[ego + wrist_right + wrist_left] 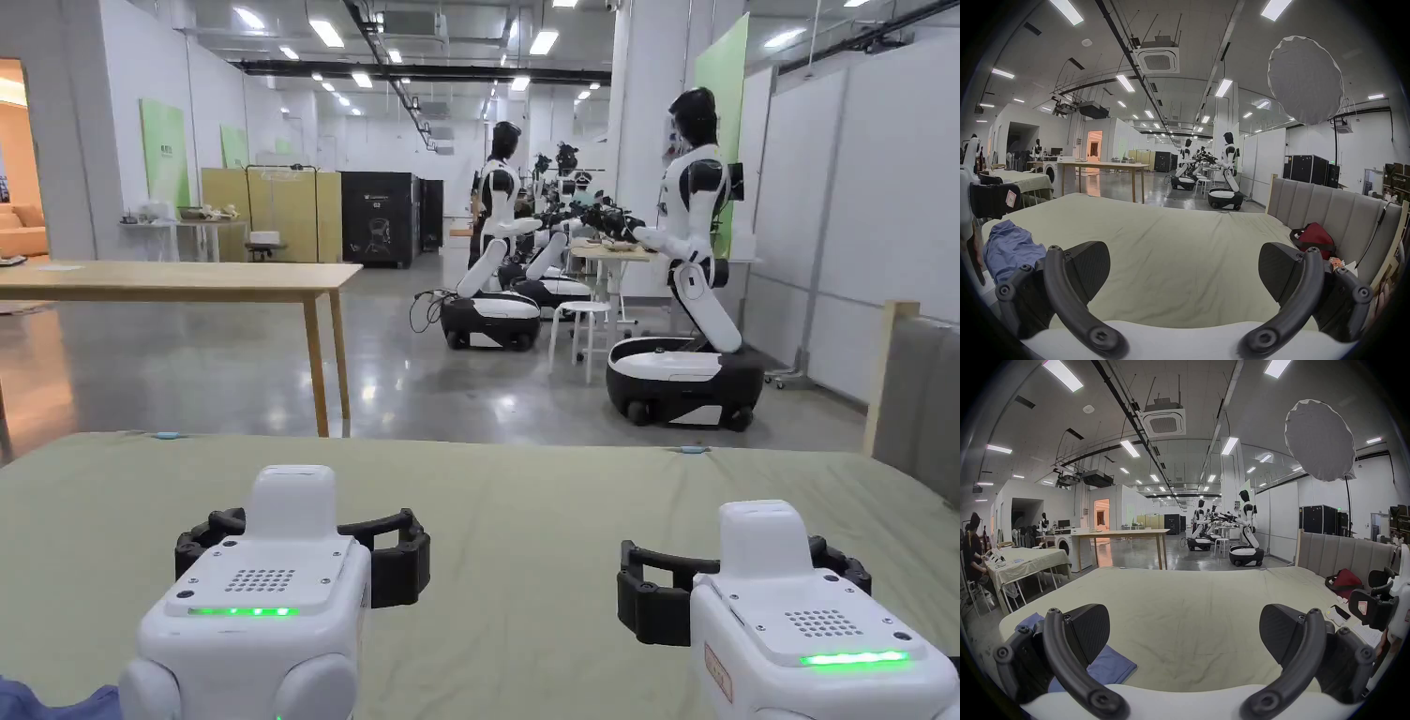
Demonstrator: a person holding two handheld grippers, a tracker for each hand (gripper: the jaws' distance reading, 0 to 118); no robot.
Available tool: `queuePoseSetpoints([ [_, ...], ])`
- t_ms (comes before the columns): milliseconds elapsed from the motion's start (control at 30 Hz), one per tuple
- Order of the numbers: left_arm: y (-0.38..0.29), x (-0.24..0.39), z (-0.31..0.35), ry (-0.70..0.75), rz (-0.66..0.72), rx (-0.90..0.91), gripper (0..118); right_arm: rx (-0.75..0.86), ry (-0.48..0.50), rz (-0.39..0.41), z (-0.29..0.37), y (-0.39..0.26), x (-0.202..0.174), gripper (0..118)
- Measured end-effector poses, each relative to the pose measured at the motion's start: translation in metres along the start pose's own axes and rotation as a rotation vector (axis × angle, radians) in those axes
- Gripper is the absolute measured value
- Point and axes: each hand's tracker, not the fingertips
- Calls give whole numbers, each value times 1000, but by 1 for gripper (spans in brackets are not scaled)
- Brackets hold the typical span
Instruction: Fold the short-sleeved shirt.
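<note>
A blue short-sleeved shirt [1011, 246] lies crumpled on the near left part of the bed's green sheet [525, 506]. Part of the shirt [1111, 667] shows under the left jaw in the left gripper view, and a corner of the shirt [37, 698] shows at the bottom left of the head view. My left gripper [305, 530] hovers over the sheet just right of the shirt, jaws wide apart and empty [1184, 630]. My right gripper [750, 562] hangs level with it farther right, also open with nothing between its jaws [1184, 268].
A red bag [1313, 238] rests against the grey padded headboard [1325, 202] on the right. A phone [1342, 612] and small items lie near it. Beyond the bed stand a wooden table [187, 277] and wheeled humanoid robots [689, 281]. A person [972, 545] sits far left.
</note>
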Motion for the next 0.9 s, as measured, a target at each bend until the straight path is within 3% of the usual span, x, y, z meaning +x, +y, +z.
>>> queuePoseSetpoints([
  [600, 3, 0, 4, -6, 9, 7, 118, 0, -8, -14, 0, 0, 2, 118],
  [667, 5, -5, 5, -37, 84, 4, 118, -1, -8, -5, 0, 3, 1, 118],
  [733, 4, -20, 4, -95, 276, -27, 118, 19, -33, 106, 0, 9, -5, 118],
  [800, -5, -48, -5, -173, 595, -88, 118, 43, -58, 314, -2, 17, -18, 118],
  [867, -27, -75, -16, -244, 955, -155, 118, 61, -109, 667, -4, 19, -41, 118],
  [900, -45, -87, -22, -290, 1160, -198, 118, 80, -142, 914, -6, 14, -56, 118],
])
